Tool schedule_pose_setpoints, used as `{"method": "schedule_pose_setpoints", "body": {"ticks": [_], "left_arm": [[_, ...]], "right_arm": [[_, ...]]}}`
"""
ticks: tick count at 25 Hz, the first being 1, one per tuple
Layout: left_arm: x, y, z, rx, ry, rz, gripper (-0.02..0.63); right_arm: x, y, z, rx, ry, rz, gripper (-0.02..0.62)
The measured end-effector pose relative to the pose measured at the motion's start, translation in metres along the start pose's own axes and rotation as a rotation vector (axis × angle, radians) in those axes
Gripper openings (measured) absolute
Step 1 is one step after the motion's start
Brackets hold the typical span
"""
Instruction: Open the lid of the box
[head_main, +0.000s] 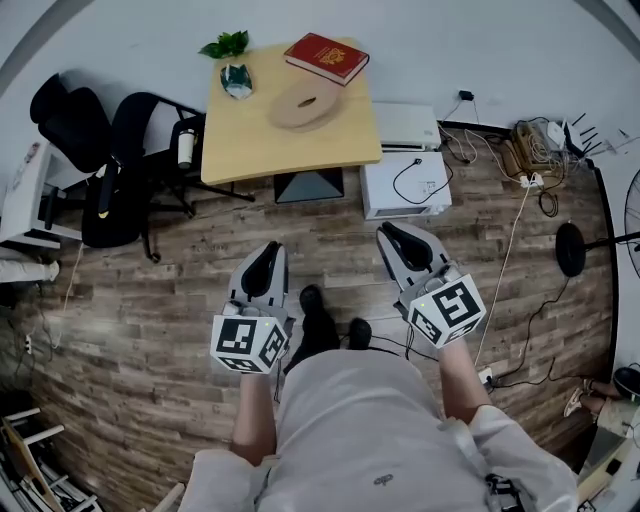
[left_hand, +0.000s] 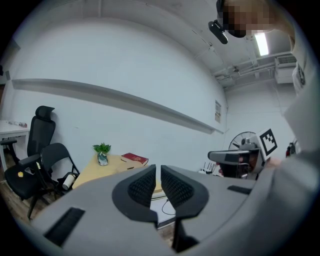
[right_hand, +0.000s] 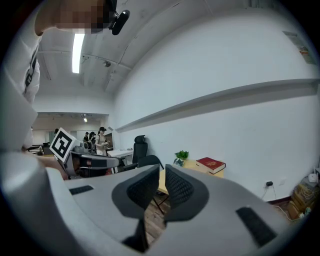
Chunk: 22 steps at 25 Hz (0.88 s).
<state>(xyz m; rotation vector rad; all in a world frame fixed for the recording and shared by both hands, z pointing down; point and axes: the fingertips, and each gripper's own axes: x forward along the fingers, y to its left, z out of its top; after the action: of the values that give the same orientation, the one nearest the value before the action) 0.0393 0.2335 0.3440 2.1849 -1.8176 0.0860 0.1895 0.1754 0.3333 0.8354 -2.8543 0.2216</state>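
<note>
A red, book-shaped box (head_main: 326, 57) lies shut at the far edge of a light wooden table (head_main: 250, 140), beside a round wooden piece (head_main: 305, 106) and a small potted plant (head_main: 233, 62). The box also shows in the left gripper view (left_hand: 134, 159) and the right gripper view (right_hand: 211, 164). Both grippers hang over the wooden floor, well short of the table. My left gripper (head_main: 268, 252) (left_hand: 158, 172) is shut with nothing in it. My right gripper (head_main: 393, 236) (right_hand: 162, 172) has its jaws nearly together, also with nothing between them.
Two black office chairs (head_main: 110, 170) stand left of the table. A white appliance (head_main: 405, 185) sits on the floor to its right, with cables and a power strip (head_main: 530, 150) beyond. A fan base (head_main: 572, 248) stands at the right. People (right_hand: 97, 140) stand far off.
</note>
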Motion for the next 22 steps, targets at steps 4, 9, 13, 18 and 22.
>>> {"method": "schedule_pose_setpoints", "body": {"ticks": [4, 9, 13, 18, 22], "left_arm": [[0.017, 0.024, 0.011, 0.003, -0.004, -0.017, 0.009], [0.033, 0.058, 0.021, 0.015, 0.001, -0.037, 0.011], [0.043, 0.082, 0.025, 0.014, 0.006, -0.061, 0.046], [0.054, 0.109, 0.022, 0.007, 0.016, -0.097, 0.081], [0.061, 0.125, 0.016, 0.007, 0.032, -0.120, 0.099]], "right_arm": [[0.028, -0.004, 0.014, -0.018, 0.002, -0.001, 0.047], [0.061, -0.006, 0.020, -0.028, 0.014, -0.021, 0.092], [0.085, -0.007, 0.021, -0.015, 0.030, -0.038, 0.123], [0.110, -0.003, 0.020, -0.009, 0.036, -0.052, 0.164], [0.128, 0.004, 0.018, -0.013, 0.062, -0.050, 0.200]]}}
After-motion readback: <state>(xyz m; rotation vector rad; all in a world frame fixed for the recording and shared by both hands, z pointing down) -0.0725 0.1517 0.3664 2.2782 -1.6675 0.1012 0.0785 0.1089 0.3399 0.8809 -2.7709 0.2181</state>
